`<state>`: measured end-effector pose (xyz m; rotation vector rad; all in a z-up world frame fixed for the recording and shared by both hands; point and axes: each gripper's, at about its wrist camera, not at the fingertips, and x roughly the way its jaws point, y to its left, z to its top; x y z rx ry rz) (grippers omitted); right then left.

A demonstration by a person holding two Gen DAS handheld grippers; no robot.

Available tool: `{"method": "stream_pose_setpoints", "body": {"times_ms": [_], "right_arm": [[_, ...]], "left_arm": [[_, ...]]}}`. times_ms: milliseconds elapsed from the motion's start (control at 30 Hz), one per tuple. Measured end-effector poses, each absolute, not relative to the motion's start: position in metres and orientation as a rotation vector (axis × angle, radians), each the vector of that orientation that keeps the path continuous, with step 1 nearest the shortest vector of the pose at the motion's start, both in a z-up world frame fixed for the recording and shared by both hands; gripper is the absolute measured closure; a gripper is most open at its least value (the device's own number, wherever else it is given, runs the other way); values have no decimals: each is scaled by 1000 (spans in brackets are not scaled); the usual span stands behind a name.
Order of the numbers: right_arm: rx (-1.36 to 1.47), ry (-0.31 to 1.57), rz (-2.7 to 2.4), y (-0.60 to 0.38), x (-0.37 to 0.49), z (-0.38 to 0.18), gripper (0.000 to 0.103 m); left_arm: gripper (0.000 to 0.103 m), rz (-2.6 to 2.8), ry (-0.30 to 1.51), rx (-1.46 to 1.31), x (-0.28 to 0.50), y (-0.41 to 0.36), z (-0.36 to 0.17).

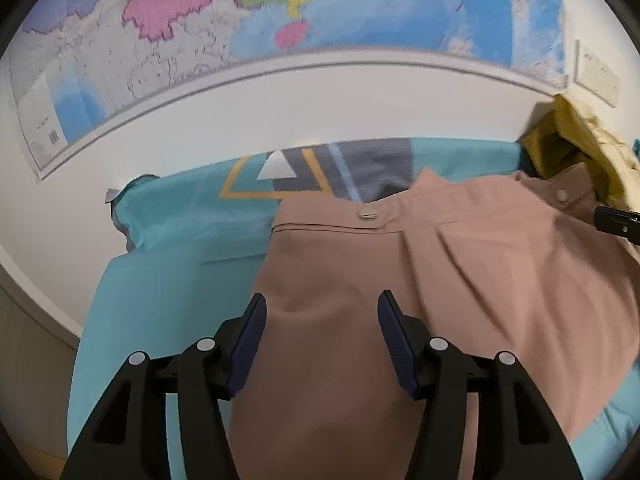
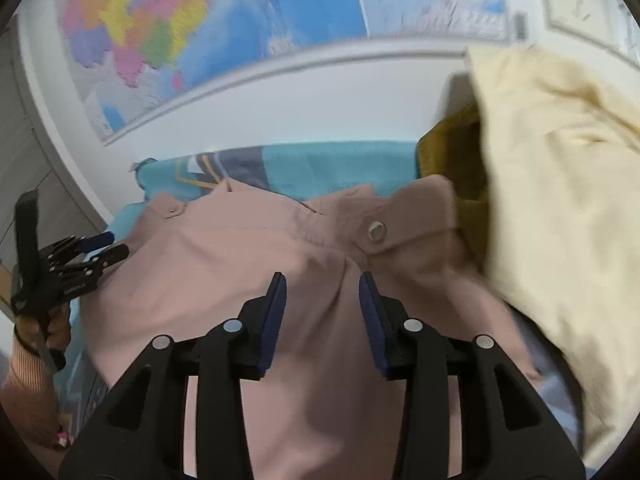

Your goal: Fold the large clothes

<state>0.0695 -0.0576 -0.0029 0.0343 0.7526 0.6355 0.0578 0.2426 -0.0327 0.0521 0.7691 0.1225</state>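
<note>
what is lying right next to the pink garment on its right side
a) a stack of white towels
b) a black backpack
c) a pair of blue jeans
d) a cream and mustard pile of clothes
d: in the right wrist view a cream and mustard pile of clothes sits against the right end of the pink garment on the teal sheet.

The pants (image 1: 420, 280) lie flat on the bed sheet (image 1: 160, 300), with the waist end toward the wall (image 1: 280, 112). A map (image 1: 240, 20) hangs on that wall, above the bed. A pile of clothes (image 2: 552, 184) sits to the right of the pants and touches the waist. The left tongs (image 1: 322, 336) are over the left side of the pants, and the right tongs (image 2: 322, 312) are over the right side.
</note>
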Motion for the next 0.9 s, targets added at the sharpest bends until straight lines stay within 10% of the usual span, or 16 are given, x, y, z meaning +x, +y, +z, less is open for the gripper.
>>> {"method": "stream_pose_setpoints", "body": {"times_ms": [900], "right_arm": [[-104,814,654,-66,6,-51,53]], "left_arm": [[33,72,855,-16,10,269,-69]]}}
